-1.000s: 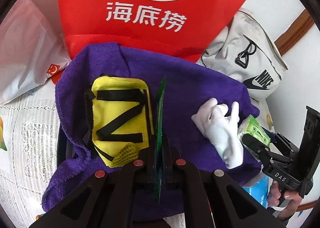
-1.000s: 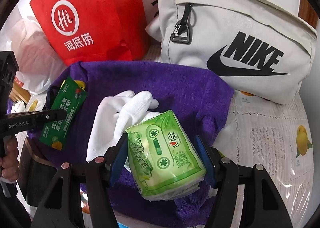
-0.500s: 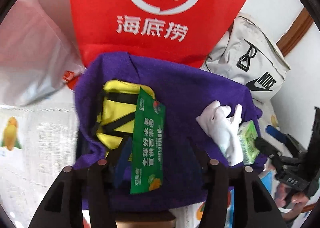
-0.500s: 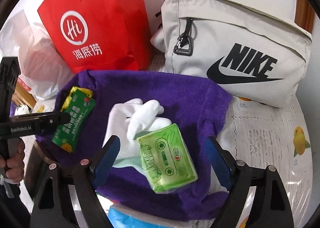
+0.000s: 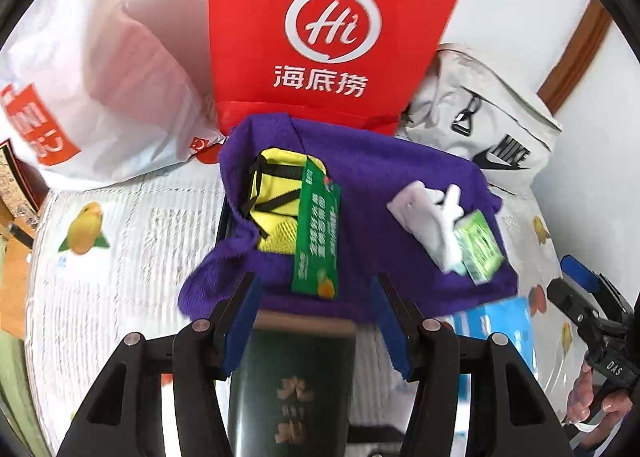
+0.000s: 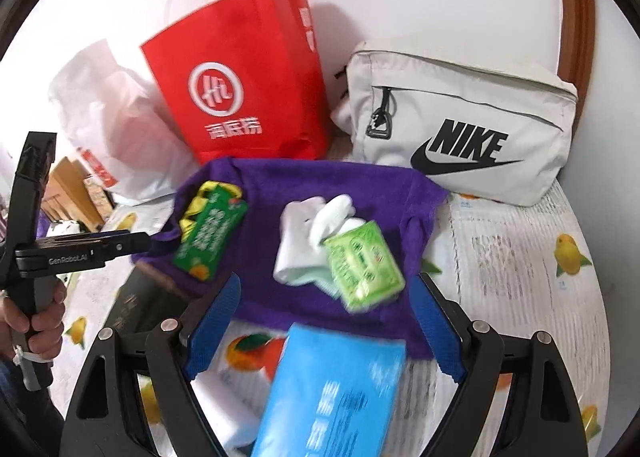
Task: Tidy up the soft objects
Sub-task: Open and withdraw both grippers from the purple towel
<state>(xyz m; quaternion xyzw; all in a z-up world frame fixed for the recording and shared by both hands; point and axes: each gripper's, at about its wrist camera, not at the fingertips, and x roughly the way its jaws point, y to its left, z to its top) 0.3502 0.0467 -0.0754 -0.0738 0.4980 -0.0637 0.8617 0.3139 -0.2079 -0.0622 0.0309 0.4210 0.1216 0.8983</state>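
The purple towel (image 6: 304,201) is the biggest soft thing here, draped over what looks like a dark box (image 5: 292,381) near the middle of the printed tablecloth (image 6: 520,257), with the red paper bag (image 6: 244,73) and the grey Nike pouch (image 6: 460,117) standing along its far edge and a white plastic bag (image 5: 104,97) off its far-left corner. On the towel's left side lies a yellow strapped pouch (image 5: 276,201) with a dark green packet (image 5: 318,237) resting across it; toward the right edge a white glove (image 6: 308,241) lies with a light green tissue pack (image 6: 362,265) touching its near side. A blue pack (image 6: 332,389) sits on the cloth just off the towel's near edge. Both grippers are empty: the left gripper (image 5: 316,321) has its fingers moderately apart, above the near edge with nothing between them, and the right gripper (image 6: 320,321) stands wide over the blue pack without touching it. The placing step seems done, so the thing to do well now is a clean retreat: lift clear of the towel before moving sideways, so no finger snags the pile and drags the items. If the blue pack is next, come down squarely over its short sides and close gently, since it will squash
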